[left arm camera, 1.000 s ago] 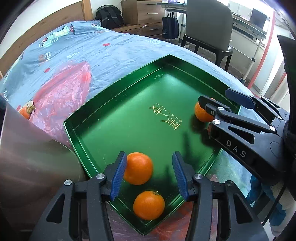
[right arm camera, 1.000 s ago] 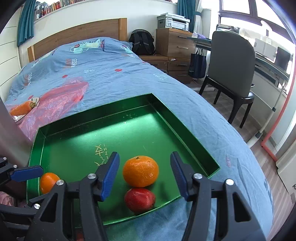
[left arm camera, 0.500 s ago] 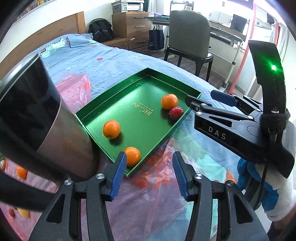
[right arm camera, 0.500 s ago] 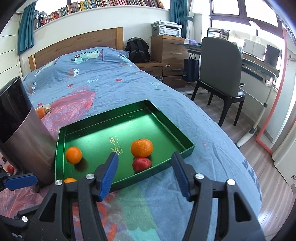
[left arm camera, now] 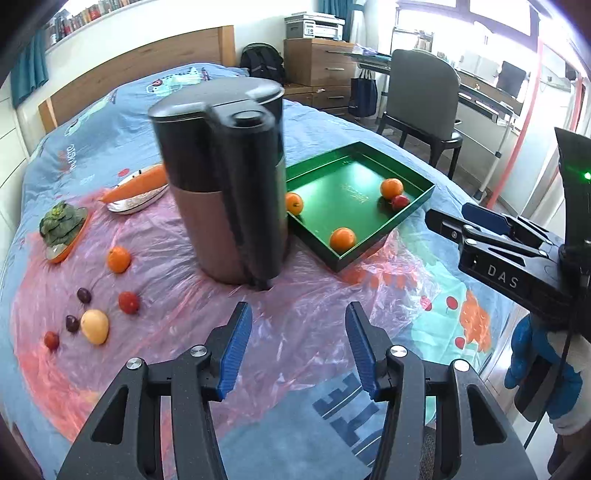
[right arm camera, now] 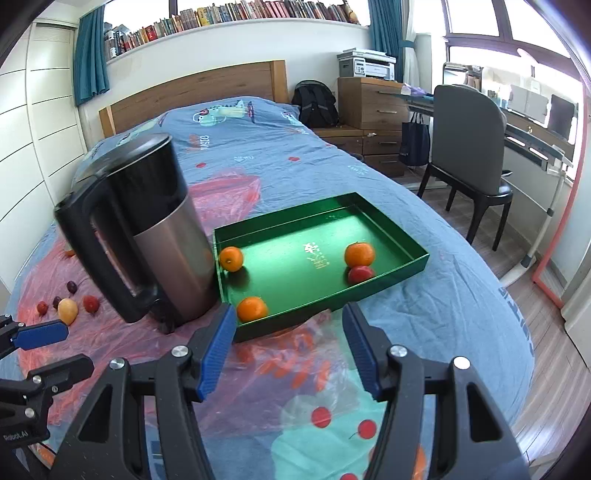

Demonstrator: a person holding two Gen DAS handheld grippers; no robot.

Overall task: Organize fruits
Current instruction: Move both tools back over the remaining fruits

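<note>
Now both hand-held grippers (left arm camera: pixel 297 345) (right arm camera: pixel 288 347) have withdrawn from the green tray (right arm camera: pixel 391 275), empty.

A big bed (right arm camera: pixel 258 155) with a blue cartoon cover fills the room. It has a wooden headboard (right arm camera: pixel 192 92). Books (right arm camera: pixel 229 18) sit on a high shelf. A grey chair (right arm camera: pixel 469 147) stands by a desk (right arm camera: pixel 535 136). Sunlight comes through the windows (right arm camera: pixel 491 22).
</note>
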